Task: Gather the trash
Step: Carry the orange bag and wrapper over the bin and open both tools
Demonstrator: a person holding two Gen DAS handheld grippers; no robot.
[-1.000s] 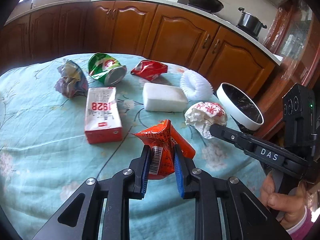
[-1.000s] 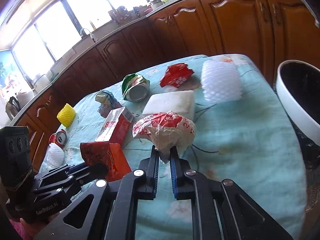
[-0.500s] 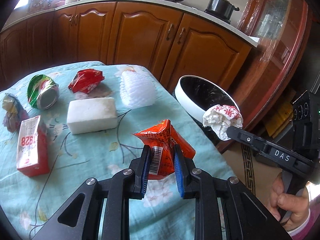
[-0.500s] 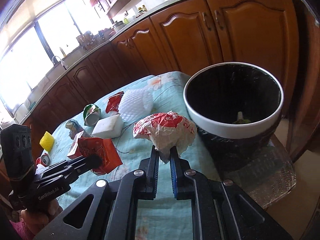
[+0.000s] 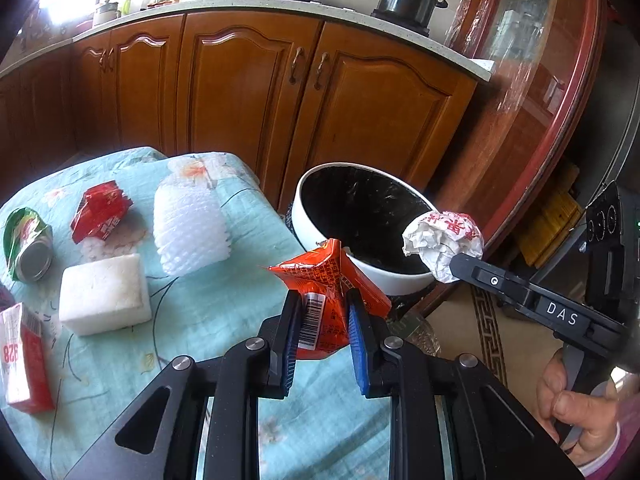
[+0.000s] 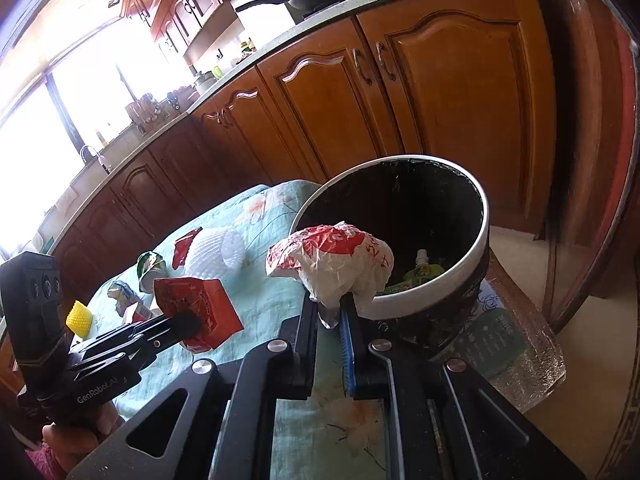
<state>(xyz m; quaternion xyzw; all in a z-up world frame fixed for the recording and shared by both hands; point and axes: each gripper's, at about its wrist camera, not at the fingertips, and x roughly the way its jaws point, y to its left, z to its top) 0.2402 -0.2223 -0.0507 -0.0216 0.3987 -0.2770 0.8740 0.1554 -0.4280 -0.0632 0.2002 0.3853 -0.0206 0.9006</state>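
The left gripper [image 5: 324, 320] is clamped on an orange snack packet [image 5: 328, 284], which stands up between its pads, barcode facing the camera. Just ahead of and below this gripper's tips sits the trash bin [image 5: 316, 184], white-rimmed with a black liner, beside the edge of the counter [image 5: 224, 308].

The right gripper [image 6: 330, 316] is closed tight on a crumpled white-and-red paper wrapper [image 6: 332, 260]; the ball bulges above the pads and overlaps the bin's near rim [image 6: 420, 296] in that view. Inside the bin, past the right gripper's tips, lies a green pouch [image 6: 420, 270].

To the left of the left gripper, the counter holds a white foam block [image 5: 104, 292], a white foam net [image 5: 192, 224], a red wrapper [image 5: 100, 212], a crushed green can [image 5: 28, 240] and a red-and-white carton [image 5: 22, 360].
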